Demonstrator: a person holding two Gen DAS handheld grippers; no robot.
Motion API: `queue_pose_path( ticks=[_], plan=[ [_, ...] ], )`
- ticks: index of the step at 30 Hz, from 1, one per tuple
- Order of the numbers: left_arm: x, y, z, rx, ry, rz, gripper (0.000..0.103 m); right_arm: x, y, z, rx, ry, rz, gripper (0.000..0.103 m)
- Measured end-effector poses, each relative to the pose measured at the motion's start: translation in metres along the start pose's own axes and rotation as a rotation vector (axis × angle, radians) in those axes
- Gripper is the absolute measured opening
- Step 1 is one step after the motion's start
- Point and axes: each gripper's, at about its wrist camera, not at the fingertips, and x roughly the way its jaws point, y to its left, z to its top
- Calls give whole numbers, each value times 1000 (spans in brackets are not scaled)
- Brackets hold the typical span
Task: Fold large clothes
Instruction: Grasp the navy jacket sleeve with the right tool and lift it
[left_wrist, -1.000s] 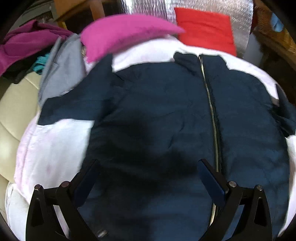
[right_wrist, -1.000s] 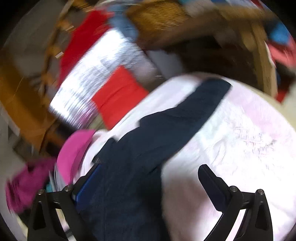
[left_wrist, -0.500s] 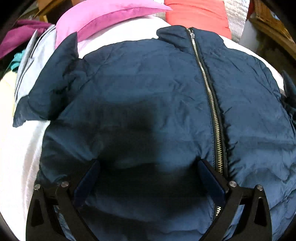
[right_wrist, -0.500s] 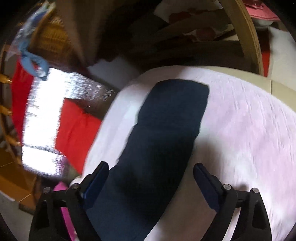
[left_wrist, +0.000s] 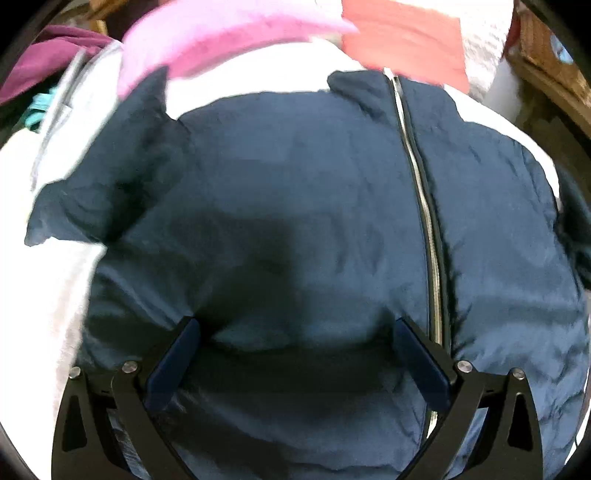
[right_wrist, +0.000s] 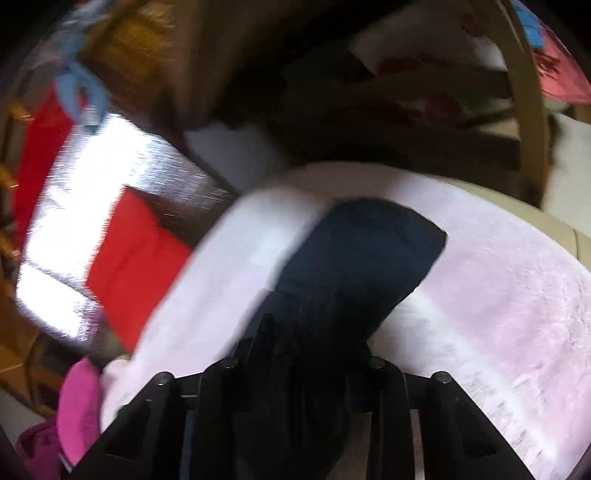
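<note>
A navy puffer jacket (left_wrist: 314, 221) lies front up on a pale pink blanket (left_wrist: 74, 295), its silver zipper (left_wrist: 421, 206) closed. Its left sleeve (left_wrist: 110, 184) is bent up beside the body. My left gripper (left_wrist: 295, 343) is open and hovers just above the jacket's lower front. In the right wrist view the jacket's right sleeve (right_wrist: 362, 258) lies stretched out on the blanket (right_wrist: 498, 295). My right gripper (right_wrist: 303, 350) is shut on that sleeve, partway along it.
A pink pillow (left_wrist: 221, 33) and a red cushion (left_wrist: 406, 40) lie past the collar. A grey garment (left_wrist: 74, 103) and purple clothes (left_wrist: 48, 59) sit at the far left. A silver foil panel (right_wrist: 96, 192) and wooden furniture (right_wrist: 369, 92) stand beyond the blanket.
My right gripper has closed on the right sleeve; it was open over it before. My left gripper has pulled back slightly above the jacket front and stays open.
</note>
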Motion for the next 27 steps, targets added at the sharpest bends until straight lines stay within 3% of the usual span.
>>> queue_pose_path(
  ticks=[6,10,13,16,18,20,24,25,27],
  plan=[
    [-36,24,16,-97,-187,87,103,-59,93,-25,-142,-30,249,32],
    [-46,45,17,-160,-248,139,103,-93,160,-71,-239,29,417,32],
    [-53,67,18,-228,-272,159,103,-105,195,-120,-304,109,498,33],
    [-59,82,17,-281,-294,177,103,-106,221,-167,-355,196,539,34],
    [-62,98,19,-320,-308,200,103,-96,235,-203,-381,302,556,35],
    [-64,110,18,-356,-317,212,103,-82,243,-236,-391,416,550,50],
    [-64,129,15,-405,-300,189,103,-59,249,-271,-390,611,509,67],
    [-62,131,16,-414,-286,167,103,-60,246,-275,-388,629,498,75],
    [-59,134,17,-424,-268,122,103,-69,235,-270,-393,634,507,77]
  ],
)
